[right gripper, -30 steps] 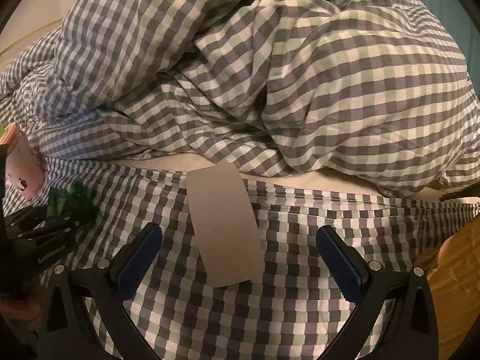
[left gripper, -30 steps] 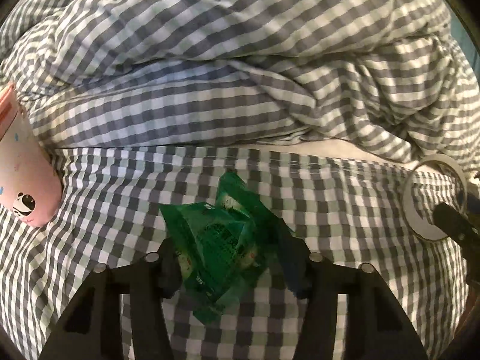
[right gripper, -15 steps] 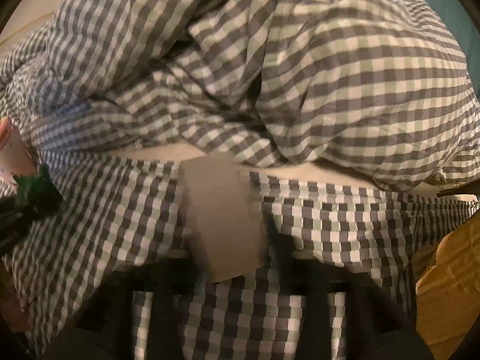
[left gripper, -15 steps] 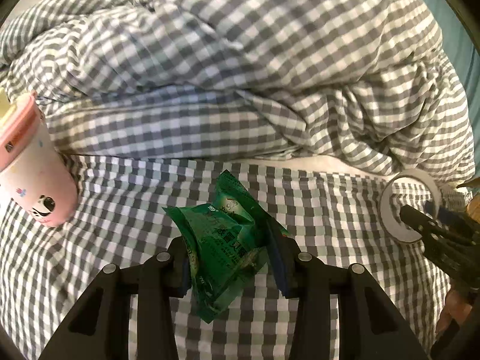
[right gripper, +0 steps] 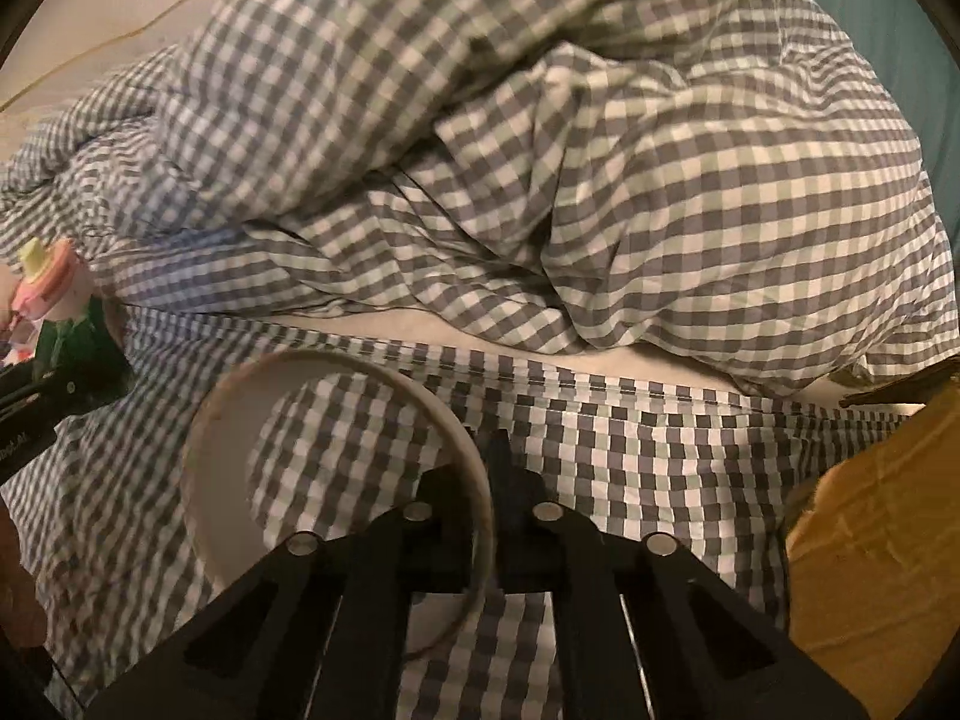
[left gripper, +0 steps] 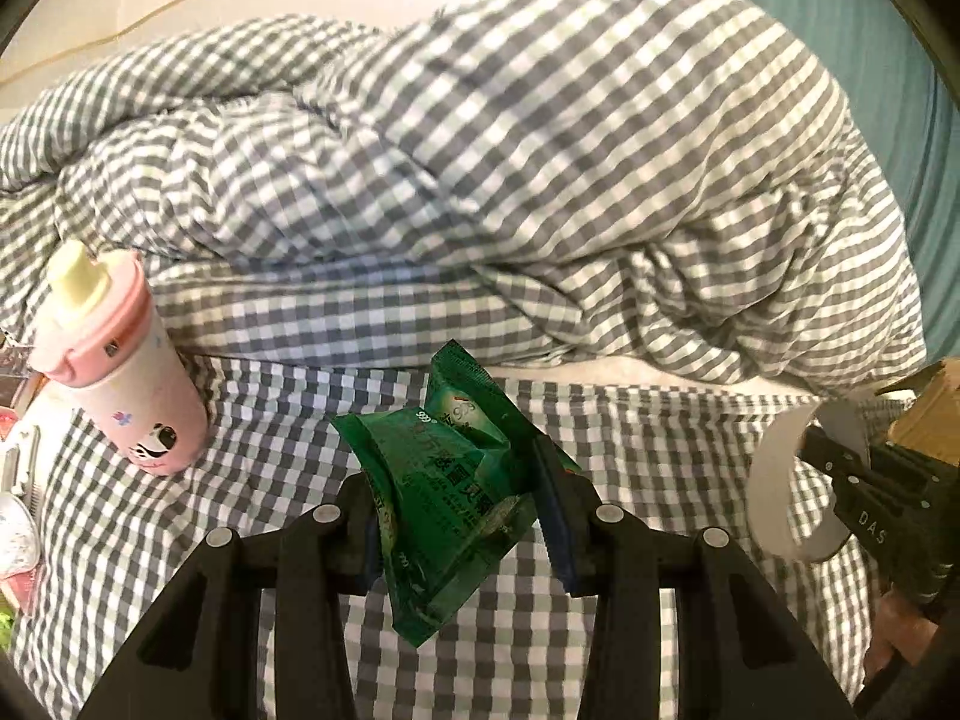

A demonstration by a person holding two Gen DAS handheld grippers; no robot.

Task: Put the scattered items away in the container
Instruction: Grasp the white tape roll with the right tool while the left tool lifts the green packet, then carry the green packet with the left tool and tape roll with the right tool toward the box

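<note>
Green packet (left gripper: 447, 498) gripped in left fingers (left gripper: 555, 516); right fingers (right gripper: 501, 468) clamp cardboard ring (right gripper: 222, 468), beside brown box (right gripper: 870, 540).

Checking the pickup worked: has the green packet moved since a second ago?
Yes. The green packet, clamped in the left gripper, has lifted off the checked sheet; the pink bottle now shows lower and fuller beside it.

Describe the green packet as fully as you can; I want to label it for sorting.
The green packet is a small glossy foil-like pouch, sealed and crimped at its ends, printed with white characters and a pale picture. It is crumpled and tilted, one corner pointing down, and looks lifted off the checked bedsheet. The left gripper clamps it from both sides, blue pads pressing its edges. Nothing else touches it.
</note>
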